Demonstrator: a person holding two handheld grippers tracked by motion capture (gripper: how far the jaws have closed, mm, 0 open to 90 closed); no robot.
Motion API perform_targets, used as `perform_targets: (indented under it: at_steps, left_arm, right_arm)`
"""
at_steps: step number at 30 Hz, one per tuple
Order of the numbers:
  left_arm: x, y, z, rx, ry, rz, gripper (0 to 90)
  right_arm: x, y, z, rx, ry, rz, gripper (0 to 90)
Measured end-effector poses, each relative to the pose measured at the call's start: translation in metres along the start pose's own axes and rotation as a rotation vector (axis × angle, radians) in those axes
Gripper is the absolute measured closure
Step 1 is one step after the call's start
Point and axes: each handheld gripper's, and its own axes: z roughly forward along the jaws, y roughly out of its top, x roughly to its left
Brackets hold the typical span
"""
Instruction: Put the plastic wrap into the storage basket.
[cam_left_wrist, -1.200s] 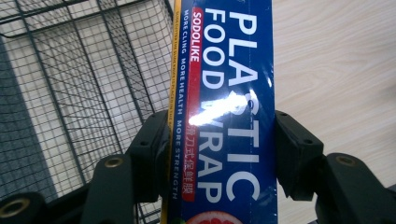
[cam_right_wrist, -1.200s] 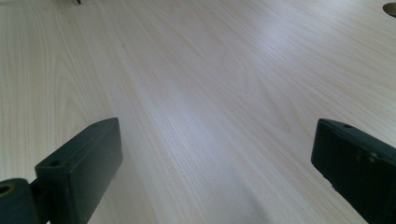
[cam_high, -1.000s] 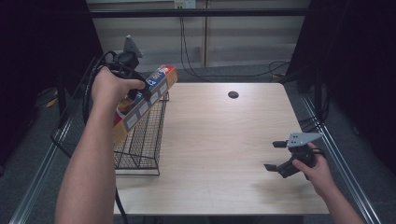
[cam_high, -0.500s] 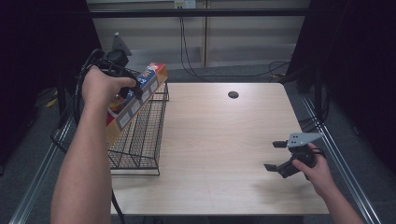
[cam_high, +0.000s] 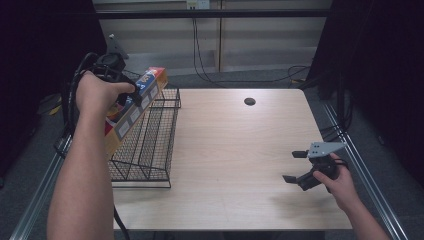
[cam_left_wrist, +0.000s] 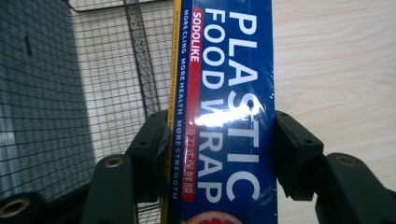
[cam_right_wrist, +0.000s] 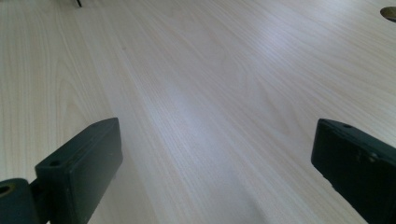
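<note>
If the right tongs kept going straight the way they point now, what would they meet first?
Probably the pale wooden table itself: the open right tongs aim low across bare tabletop toward the black wire basket, with nothing between, though depth is unclear.

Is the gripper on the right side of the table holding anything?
No, the right gripper rests with its jaws wide apart over the bare wooden table, nothing between them.

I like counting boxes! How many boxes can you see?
1. The plastic wrap box is clamped in the left gripper, held tilted over the wire basket at the table's left edge.
</note>
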Motion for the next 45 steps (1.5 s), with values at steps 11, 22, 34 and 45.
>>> perform_targets:
  at_steps: [11, 22, 34, 45]
  left_arm:
    - [0.017, -0.006, -0.003, -0.011, 0.028, -0.063, 43.8]
    - [0.034, -0.014, -0.004, -0.022, 0.061, -0.130, 43.7]
    - [0.048, -0.021, -0.006, -0.037, 0.109, -0.220, 43.6]
    - [0.055, -0.026, 0.008, -0.027, 0.129, -0.256, 43.5]
  right_arm:
    - [0.000, 0.000, 0.001, 0.000, -0.009, -0.003, 2.0]
    - [0.001, 0.000, 0.002, 0.002, -0.001, 0.000, 2.1]
    - [0.002, 0.000, 0.003, 0.004, -0.001, 0.000, 2.0]
    - [0.001, 0.000, 0.002, 0.002, -0.002, 0.000, 2.0]
